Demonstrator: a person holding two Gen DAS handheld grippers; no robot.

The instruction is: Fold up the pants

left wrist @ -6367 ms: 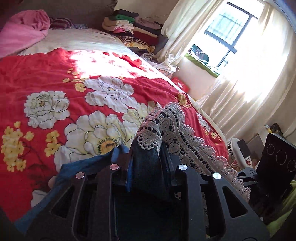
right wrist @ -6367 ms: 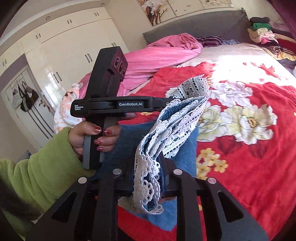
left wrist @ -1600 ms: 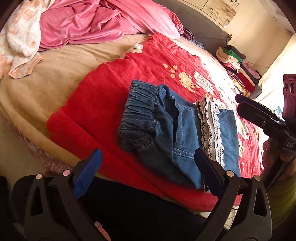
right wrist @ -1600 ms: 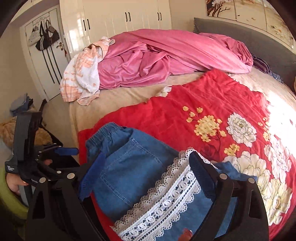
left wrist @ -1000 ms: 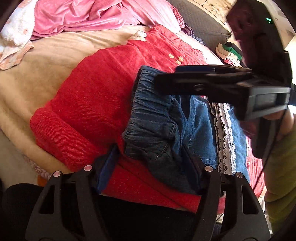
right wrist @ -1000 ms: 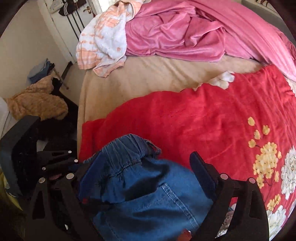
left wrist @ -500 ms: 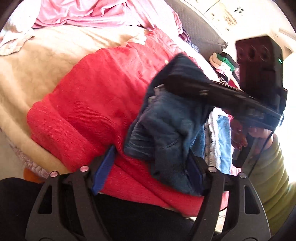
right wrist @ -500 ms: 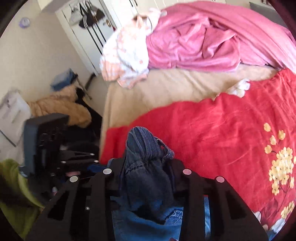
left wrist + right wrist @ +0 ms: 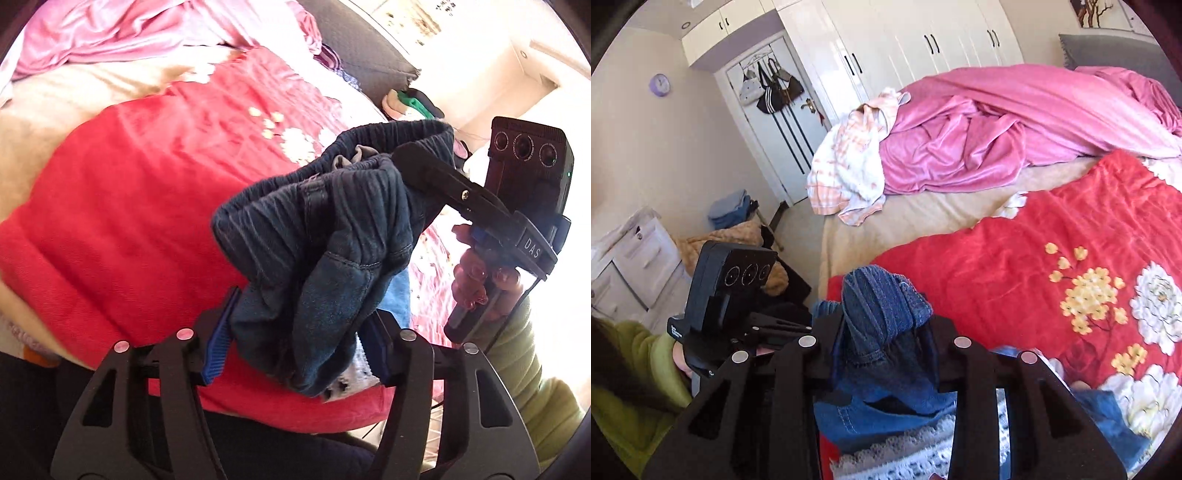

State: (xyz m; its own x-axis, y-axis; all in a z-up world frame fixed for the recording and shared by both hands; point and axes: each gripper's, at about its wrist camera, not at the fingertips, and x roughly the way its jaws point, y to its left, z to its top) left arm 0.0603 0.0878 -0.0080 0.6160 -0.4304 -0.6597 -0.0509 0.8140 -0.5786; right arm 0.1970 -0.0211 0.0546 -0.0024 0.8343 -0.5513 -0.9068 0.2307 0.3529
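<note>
I hold both grippers tilted down above the red blanket (image 9: 122, 206): my left gripper (image 9: 295, 343), jaws just narrowing, clamps the pants (image 9: 332, 236); my right gripper (image 9: 884, 332) pinches their lifted waistband.

Bed (image 9: 923, 218); red floral blanket (image 9: 1052, 266), pink quilt (image 9: 997, 136) on it

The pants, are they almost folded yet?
Not quite. The pants already look doubled over, their lace hem lying by the waist end. Right now both claws pinch the waistband: the left claw, which has just been closing, and the right claw, lifting it off the red blanket. Still left: carrying that end over and laying it flat.
</note>
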